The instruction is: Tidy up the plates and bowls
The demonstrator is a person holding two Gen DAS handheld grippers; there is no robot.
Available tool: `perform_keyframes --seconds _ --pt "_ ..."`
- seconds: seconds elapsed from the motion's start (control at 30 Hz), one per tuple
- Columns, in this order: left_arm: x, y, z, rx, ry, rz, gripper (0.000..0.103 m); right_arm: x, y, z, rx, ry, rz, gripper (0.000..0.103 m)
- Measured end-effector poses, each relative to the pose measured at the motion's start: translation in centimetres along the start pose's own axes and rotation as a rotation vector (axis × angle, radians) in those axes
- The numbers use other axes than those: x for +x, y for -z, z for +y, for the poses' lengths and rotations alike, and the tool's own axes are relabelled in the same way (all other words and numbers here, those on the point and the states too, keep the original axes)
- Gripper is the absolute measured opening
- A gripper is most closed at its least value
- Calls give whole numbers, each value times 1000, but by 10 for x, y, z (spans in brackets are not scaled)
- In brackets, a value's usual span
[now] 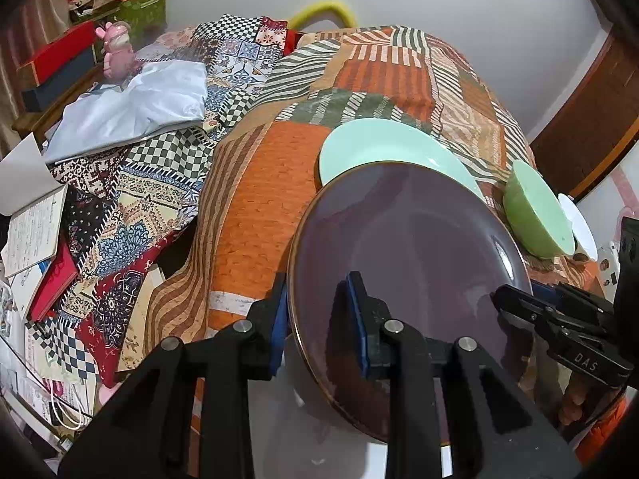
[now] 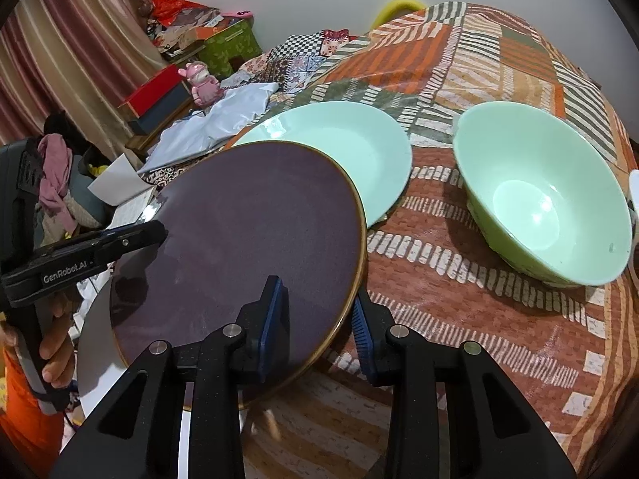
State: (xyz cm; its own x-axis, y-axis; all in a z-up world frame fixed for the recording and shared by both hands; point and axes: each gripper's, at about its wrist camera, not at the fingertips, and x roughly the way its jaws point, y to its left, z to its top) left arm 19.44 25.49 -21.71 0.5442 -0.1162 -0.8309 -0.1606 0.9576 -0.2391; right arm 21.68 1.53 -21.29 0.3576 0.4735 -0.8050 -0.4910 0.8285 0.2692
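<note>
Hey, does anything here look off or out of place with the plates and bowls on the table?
Nothing is broken or spilled. The purple plate sits tilted, lifted off the patchwork cloth, clamped at opposite edges by the left gripper and right gripper, its far rim overlapping the mint plate. The green bowl stands upright.

Only 2 bits of text readable tbh. "DAS" in white letters on the black arm of the right hand-held gripper (image 1: 519,299), seen from the left wrist cam at the right edge. And "GenRobot.AI" in white on the black arm of the left hand-held gripper (image 2: 159,231), seen from the right wrist cam, left side. There's an open booklet (image 1: 34,235) w/ printed lines at the left, but the print's way too small & blurry to read. Nothing else legible afaict.
</note>
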Motion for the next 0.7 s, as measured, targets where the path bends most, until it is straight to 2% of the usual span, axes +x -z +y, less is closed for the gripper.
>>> perform_keyframes --seconds 0.7 --pt "-30 23 -38 42 58 -31 28 -42 19 -17 18 35 -72 30"
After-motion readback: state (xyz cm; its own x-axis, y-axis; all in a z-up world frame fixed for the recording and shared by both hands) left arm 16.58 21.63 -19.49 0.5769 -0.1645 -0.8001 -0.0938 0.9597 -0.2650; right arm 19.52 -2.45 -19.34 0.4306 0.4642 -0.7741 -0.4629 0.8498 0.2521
